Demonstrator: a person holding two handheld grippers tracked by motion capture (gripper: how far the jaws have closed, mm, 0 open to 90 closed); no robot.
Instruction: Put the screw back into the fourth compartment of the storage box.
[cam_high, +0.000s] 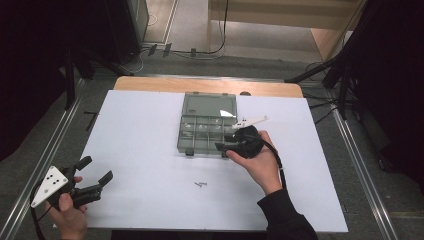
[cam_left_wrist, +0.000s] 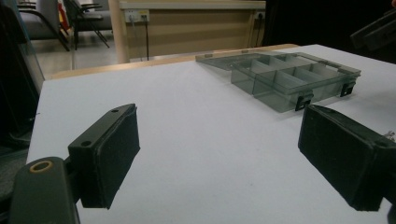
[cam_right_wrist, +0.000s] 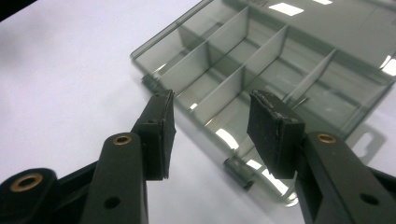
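A clear grey compartment box lies open on the white table, its lid folded flat to the far side. My right gripper hovers at the box's near right corner, open, with nothing between its pads. In the right gripper view the jaws frame the box's dividers and its front latch. A small metal piece lies in one compartment. My left gripper stays at the table's near left, open wide and empty. The left gripper view looks across bare table toward the box.
A small dark piece lies on the table in front of the box, between the two hands. A wooden strip runs along the table's far edge. Metal rails flank both sides, with dark stands and cables beyond.
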